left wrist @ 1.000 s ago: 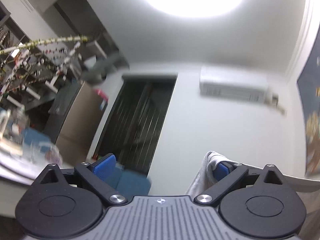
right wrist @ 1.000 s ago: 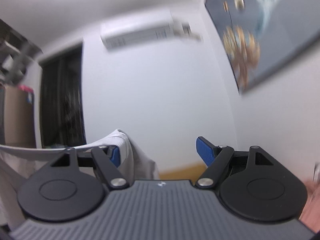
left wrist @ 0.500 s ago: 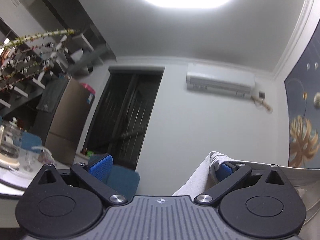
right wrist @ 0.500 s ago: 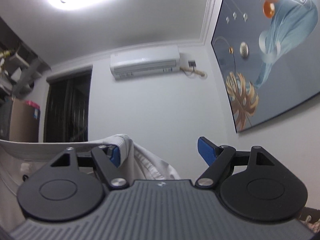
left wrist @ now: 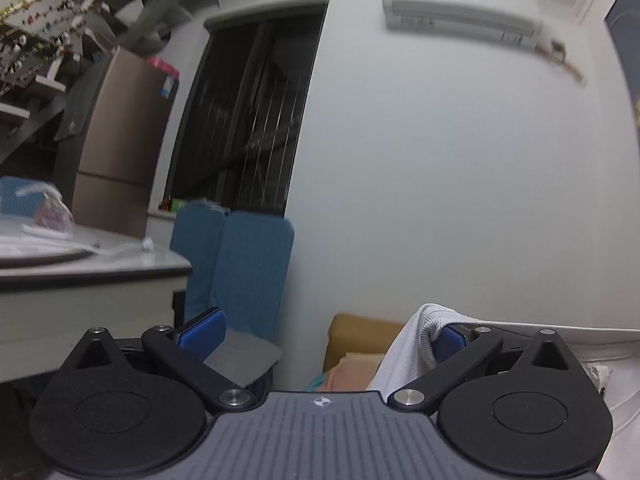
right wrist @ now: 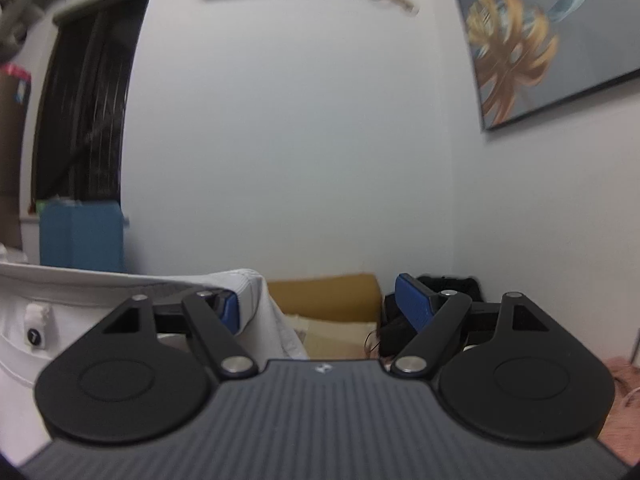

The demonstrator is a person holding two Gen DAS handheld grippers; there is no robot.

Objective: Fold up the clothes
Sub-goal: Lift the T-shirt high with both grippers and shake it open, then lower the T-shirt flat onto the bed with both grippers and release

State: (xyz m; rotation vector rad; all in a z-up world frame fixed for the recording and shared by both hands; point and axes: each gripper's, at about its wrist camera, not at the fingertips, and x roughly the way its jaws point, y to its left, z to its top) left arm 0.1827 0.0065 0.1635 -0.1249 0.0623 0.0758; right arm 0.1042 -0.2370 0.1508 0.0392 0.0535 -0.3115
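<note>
A white garment (left wrist: 432, 318) with a ribbed edge hangs over the outer side of the right finger of my left gripper (left wrist: 325, 336) and stretches off to the right. The left gripper's jaws stand wide apart, with nothing between the blue pads. In the right wrist view the same white garment (right wrist: 250, 286) is draped over the left finger of my right gripper (right wrist: 320, 304). A small neck label (right wrist: 35, 336) shows on the cloth at the left. The right gripper's jaws are also wide apart, with an empty gap. The cloth spans between the two grippers.
A table (left wrist: 100, 276) with a tray and small items stands at the left. Blue chairs (left wrist: 248, 256) stand beside it, before a dark doorway (left wrist: 248, 104). A cardboard box (right wrist: 324, 292) and a black bag (right wrist: 448, 284) sit by the wall. A painting (right wrist: 540, 40) hangs at the right.
Both grippers have come down and tipped level: the ceiling light has left view, and the table, chairs and box now show. The white garment stays hooked over the same fingers.
</note>
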